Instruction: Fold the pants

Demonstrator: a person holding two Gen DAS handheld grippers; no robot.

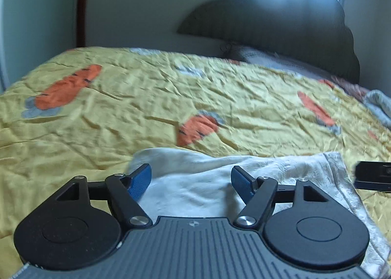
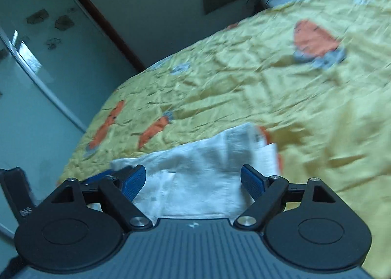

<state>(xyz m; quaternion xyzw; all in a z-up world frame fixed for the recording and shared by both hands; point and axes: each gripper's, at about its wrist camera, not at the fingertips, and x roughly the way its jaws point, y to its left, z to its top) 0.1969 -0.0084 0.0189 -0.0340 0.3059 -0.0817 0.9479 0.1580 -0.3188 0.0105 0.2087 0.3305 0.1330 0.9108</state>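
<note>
White pants [image 1: 281,169] lie in a folded, crumpled heap on the yellow bedspread [image 1: 146,98], close in front of me. My left gripper [image 1: 190,171] is open over the heap's left part, and its blue pads stand apart without pressing the fabric. In the right wrist view the pants [image 2: 207,156] show a printed waistband edge at their far right. My right gripper [image 2: 193,169] is open above them, with fabric showing between its fingers. A black piece of the right gripper [image 1: 374,176] shows at the left view's right edge.
The bedspread [image 2: 244,78] has orange and grey carrot prints and many wrinkles. A dark headboard [image 1: 281,17] and a pillow [image 1: 268,59] stand at the far end. A glossy cabinet door [image 2: 36,59] lies left of the bed. A grey-blue cloth [image 1: 378,105] sits at the right.
</note>
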